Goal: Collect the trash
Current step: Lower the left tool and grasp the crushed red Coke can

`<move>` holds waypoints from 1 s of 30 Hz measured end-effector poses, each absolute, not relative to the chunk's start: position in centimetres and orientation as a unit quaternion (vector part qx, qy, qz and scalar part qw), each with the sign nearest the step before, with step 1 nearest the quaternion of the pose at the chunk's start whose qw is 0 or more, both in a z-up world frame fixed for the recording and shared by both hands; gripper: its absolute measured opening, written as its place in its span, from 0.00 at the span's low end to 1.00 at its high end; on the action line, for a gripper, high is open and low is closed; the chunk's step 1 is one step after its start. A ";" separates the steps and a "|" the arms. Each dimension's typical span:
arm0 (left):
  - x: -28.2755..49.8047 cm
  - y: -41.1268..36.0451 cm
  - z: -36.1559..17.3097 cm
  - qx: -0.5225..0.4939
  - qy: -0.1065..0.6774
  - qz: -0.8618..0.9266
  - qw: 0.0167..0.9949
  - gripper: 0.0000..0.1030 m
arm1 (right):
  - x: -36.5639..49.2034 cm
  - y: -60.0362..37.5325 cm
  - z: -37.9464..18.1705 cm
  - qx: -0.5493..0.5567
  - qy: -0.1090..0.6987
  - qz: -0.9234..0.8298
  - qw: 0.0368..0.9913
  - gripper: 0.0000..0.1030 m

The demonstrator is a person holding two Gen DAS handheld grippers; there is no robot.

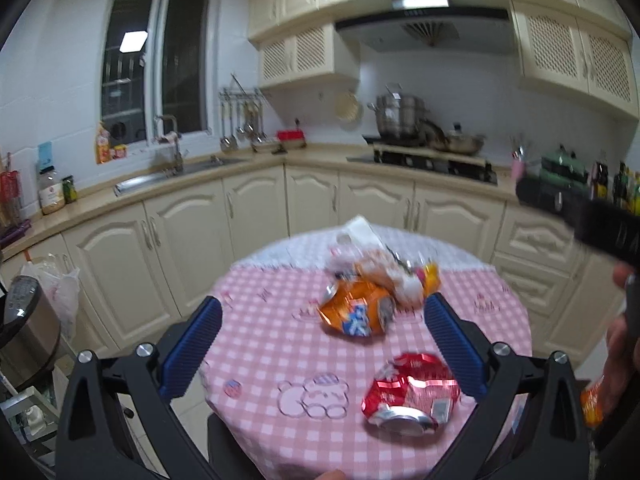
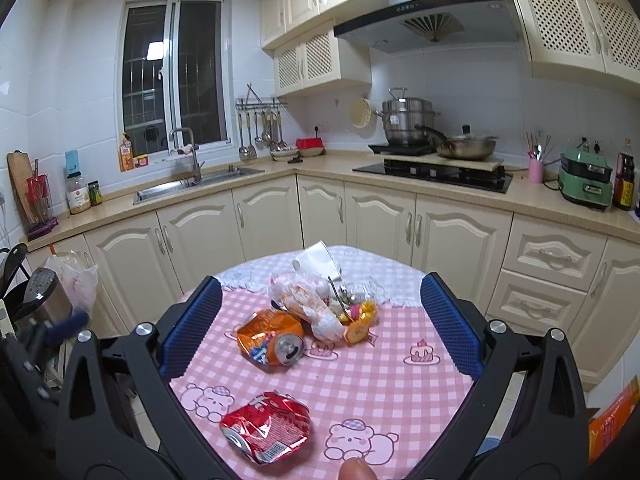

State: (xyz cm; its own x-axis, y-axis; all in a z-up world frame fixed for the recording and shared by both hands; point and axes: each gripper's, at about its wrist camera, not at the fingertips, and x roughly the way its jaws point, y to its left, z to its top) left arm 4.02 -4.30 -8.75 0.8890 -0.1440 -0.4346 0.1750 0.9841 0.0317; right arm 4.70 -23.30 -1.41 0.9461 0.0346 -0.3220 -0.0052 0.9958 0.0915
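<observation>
A crushed red can (image 1: 410, 394) (image 2: 266, 426) lies near the front of the round table with the pink checked cloth (image 1: 256, 344) (image 2: 400, 392). A crushed orange can (image 1: 356, 312) (image 2: 270, 342) lies behind it. Further back lie a crumpled plastic bag (image 2: 308, 304), candy wrappers (image 2: 360, 320) and a tipped white paper cup (image 2: 316, 262). My left gripper (image 1: 322, 344) is open above the table's near edge, the cans between its blue pads. My right gripper (image 2: 320, 320) is open, above the same trash.
Cream kitchen cabinets (image 2: 460, 240), a sink (image 2: 180, 188) and a hob with pots (image 2: 432, 172) run behind the table. A rice cooker (image 1: 24, 320) and a plastic bag (image 1: 60, 292) stand at the left. An orange box (image 2: 612, 416) is at lower right.
</observation>
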 end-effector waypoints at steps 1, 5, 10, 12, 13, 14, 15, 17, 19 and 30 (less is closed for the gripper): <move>4.4 -4.7 -9.8 0.039 0.234 -0.091 0.967 0.96 | 4.8 -23.4 -1.8 0.046 0.168 0.010 0.985 0.94; 5.7 -6.2 -14.2 0.045 0.290 -0.130 0.947 0.96 | 5.5 -24.0 -3.5 0.049 0.191 0.002 0.980 0.94; 7.6 -7.6 -18.8 0.029 0.341 -0.150 0.928 0.96 | 6.3 -25.6 -6.1 0.056 0.224 -0.009 0.973 0.94; 7.9 -7.8 -19.3 0.023 0.349 -0.158 0.923 0.96 | 6.5 -26.1 -7.1 0.058 0.236 -0.014 0.970 0.94; 7.9 -8.1 -19.6 0.025 0.353 -0.164 0.921 0.96 | 6.7 -26.6 -7.8 0.061 0.245 -0.019 0.967 0.94; 7.9 -8.6 -19.8 0.032 0.356 -0.169 0.919 0.96 | 6.8 -27.0 -8.1 0.064 0.249 -0.021 0.966 0.94; 7.7 -9.1 -20.1 0.040 0.355 -0.177 0.917 0.96 | 6.9 -27.5 -8.7 0.068 0.256 -0.024 0.964 0.94; 7.2 -10.1 -20.5 0.058 0.350 -0.190 0.916 0.96 | 7.2 -28.0 -9.3 0.074 0.263 -0.028 0.961 0.94; 7.3 -11.1 -20.7 0.071 0.356 -0.194 0.911 0.96 | 7.5 -28.5 -10.0 0.078 0.271 -0.029 0.959 0.94; 11.5 -11.3 -23.3 0.057 0.395 -0.175 0.900 0.63 | 8.0 -28.5 -11.5 0.073 0.295 -0.024 0.952 0.94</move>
